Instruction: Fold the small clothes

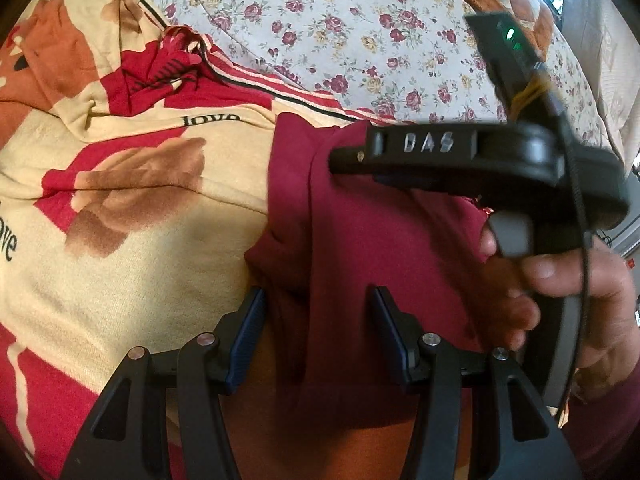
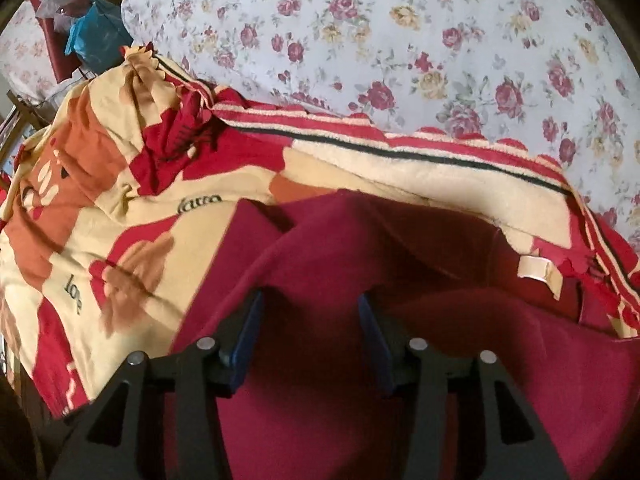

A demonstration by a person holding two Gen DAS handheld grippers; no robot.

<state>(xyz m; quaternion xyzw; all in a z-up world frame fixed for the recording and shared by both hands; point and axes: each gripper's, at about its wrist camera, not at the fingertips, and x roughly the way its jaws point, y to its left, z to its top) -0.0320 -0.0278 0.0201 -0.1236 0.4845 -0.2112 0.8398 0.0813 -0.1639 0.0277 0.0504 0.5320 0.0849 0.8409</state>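
Closest in, both grippers hover with jaws parted and holding nothing: the left gripper [image 1: 318, 332] and right gripper [image 2: 310, 336] sit just above the dark maroon knit garment [image 2: 340, 248], which lies rumpled. Judging by that, folding has barely begun; next comes pinching an edge. Under the garment spreads a cream-and-red printed blanket [image 2: 120, 216]; beyond it, a white rose-patterned sheet [image 2: 400, 40].
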